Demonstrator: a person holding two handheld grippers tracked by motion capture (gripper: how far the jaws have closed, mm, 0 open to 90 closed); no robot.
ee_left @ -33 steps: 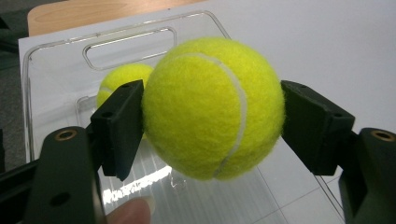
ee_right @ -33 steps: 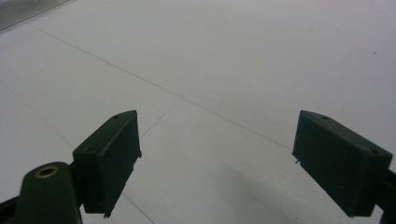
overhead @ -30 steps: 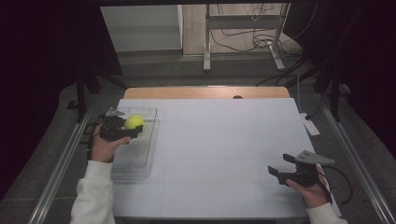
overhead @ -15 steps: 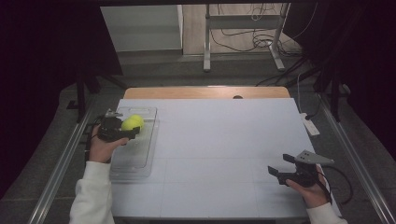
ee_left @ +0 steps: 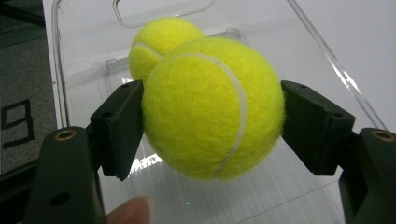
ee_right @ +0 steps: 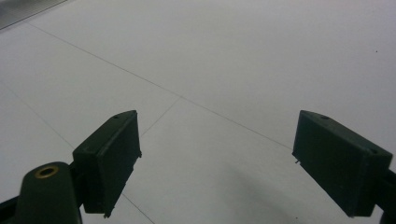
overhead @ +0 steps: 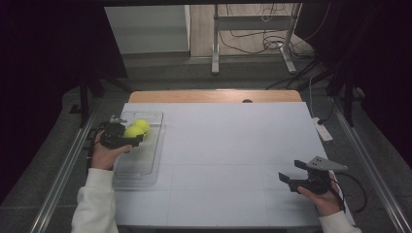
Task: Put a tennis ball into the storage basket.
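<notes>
Left hand-held gripper (overhead: 137, 138), left-centre of the high view, is clamped on a tennis ball (ee_left: 212, 108); both pads bite the felt at its widest point. It hangs just above the clear plastic tray (overhead: 145, 165), near the tray's far end. A 2nd tennis ball (ee_left: 161, 39) already sits in the tray, right behind the held one, touching or nearly so; can't tell which.

Right hand-held gripper (overhead: 287, 180), lower right of the high view, jaws wide apart, nothing between them, over bare bench (overhead: 233, 141).

Risks as I read it:
- Release here and the held ball likely lands on or against ball 2, then bounces or rolls.
- Tray walls look shallow, so a bounce could clear the rim.
- Jaws opening could knock ball 2.
</notes>
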